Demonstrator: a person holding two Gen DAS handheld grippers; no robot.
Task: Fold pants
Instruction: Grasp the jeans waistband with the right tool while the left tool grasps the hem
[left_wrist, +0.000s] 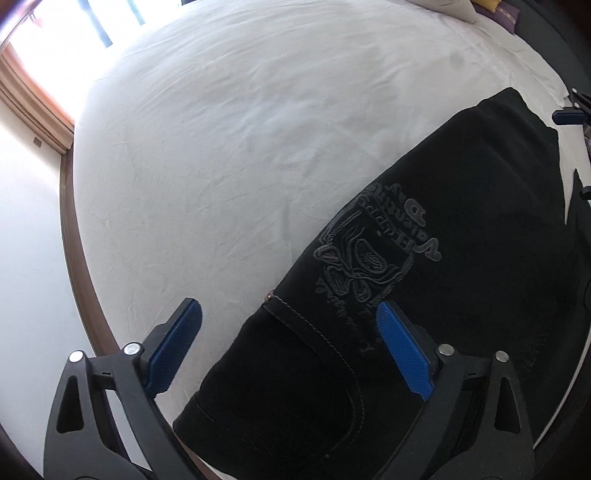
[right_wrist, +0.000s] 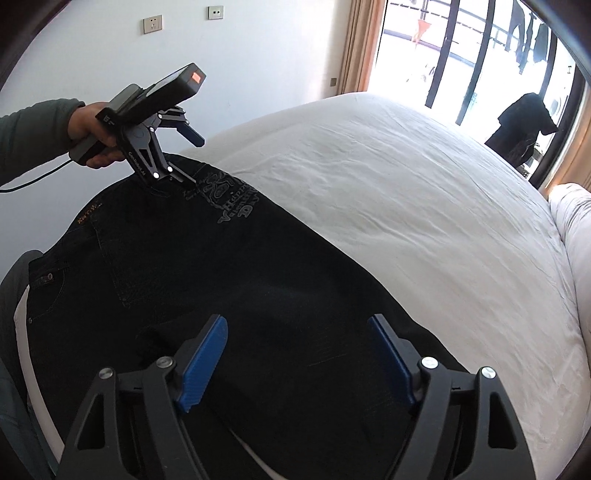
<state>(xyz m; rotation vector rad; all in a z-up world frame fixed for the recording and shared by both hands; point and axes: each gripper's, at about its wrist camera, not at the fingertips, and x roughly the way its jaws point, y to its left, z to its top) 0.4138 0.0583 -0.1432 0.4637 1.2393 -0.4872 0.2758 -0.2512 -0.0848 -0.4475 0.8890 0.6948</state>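
Black pants (right_wrist: 207, 280), denim by the look of the stitching and rivet, spread flat on the near side of the white bed (right_wrist: 424, 192), filling the frame from 6 to 9 o'clock in the right wrist view. Embroidered crest (left_wrist: 369, 254) and pocket seam toward the waistband end. Probably heavy for cloth and fairly stiff: likely to hold a crease and drag rather than slither on the sheet, yet limp enough to sag if lifted from one point. Not fragile, not slippery.

Left gripper (left_wrist: 288, 343) wide open, empty, blue pads (left_wrist: 177, 343) straddling the pocket edge at 6 o'clock of its own view; seen from the right wrist at 10 o'clock, poised over the waistband, contact hard to judge. Right gripper (right_wrist: 295, 354) also spread apart, holding nothing, hovering above the leg fabric.

Best holds, judging from the layout: doubled waistband or side seam for one, hem or outer leg seam for the other, pinching thick edges rather than the single flat layer mid-panel.
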